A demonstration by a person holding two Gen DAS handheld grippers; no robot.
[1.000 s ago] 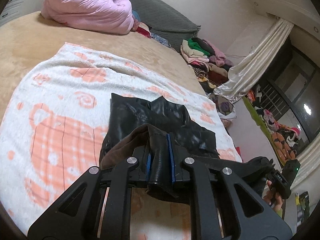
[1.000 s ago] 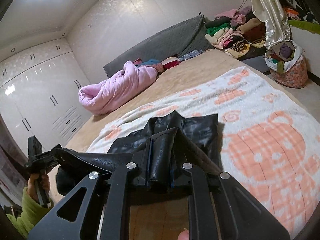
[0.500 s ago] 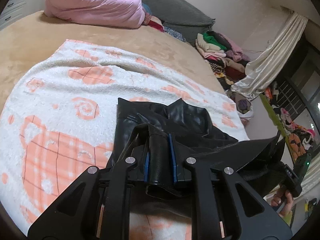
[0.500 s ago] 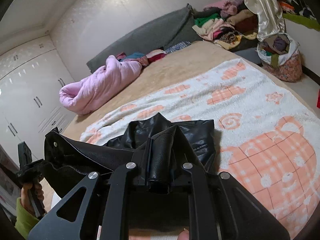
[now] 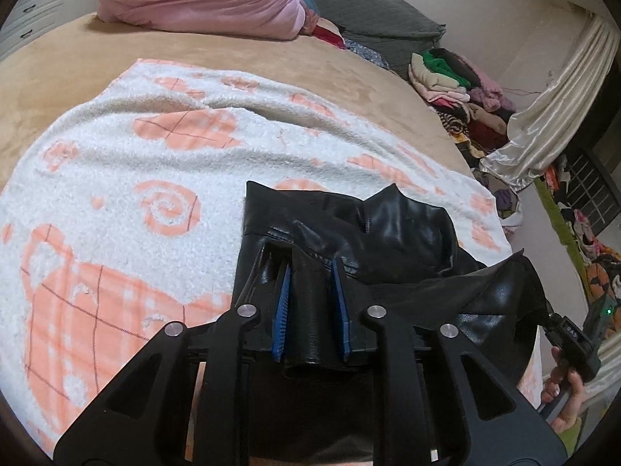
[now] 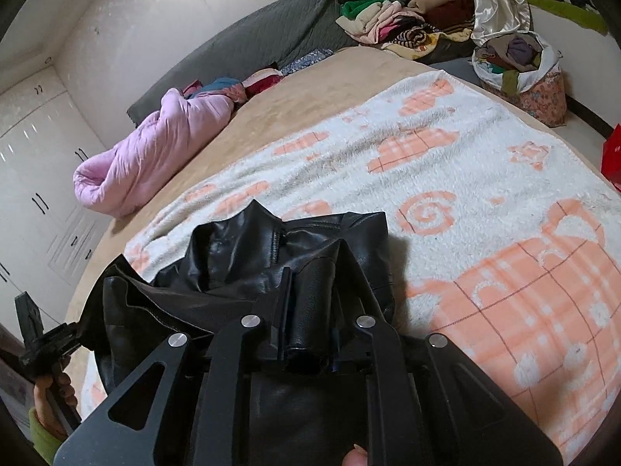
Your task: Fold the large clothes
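Black leather, glossy and creased, makes up the jacket (image 5: 388,229), which lies bunched at the near end of the white-and-orange blanket (image 5: 155,163) on the bed (image 5: 77,77), with one edge lifted off the surface and stretched between the two tools. The left gripper (image 5: 312,310) is clamped tight on a rolled fold of that leather between its blue-lined fingers (image 5: 281,310), and the right gripper (image 6: 308,310) is likewise closed on a thick fold of the jacket near the other corner. Seen from the left wrist, the raised hem runs off to the right toward the person's right hand (image 5: 562,404); from the right wrist it runs left toward the left hand (image 6: 50,388) in a green cuff. Beyond the jacket's far collar edge the blanket spreads wide and flat, with bare tan bedcover around it. A rolled pink quilt (image 5: 198,0) sits well apart at the head of the bed against a grey headboard cushion (image 6: 252,39). A heap of mixed clothes (image 6: 396,19) lies past the far corner, beside a pale satin curtain (image 5: 551,108) and a stuffed bag (image 6: 524,73) on the floor. White wardrobe doors (image 6: 35,178) line the wall.
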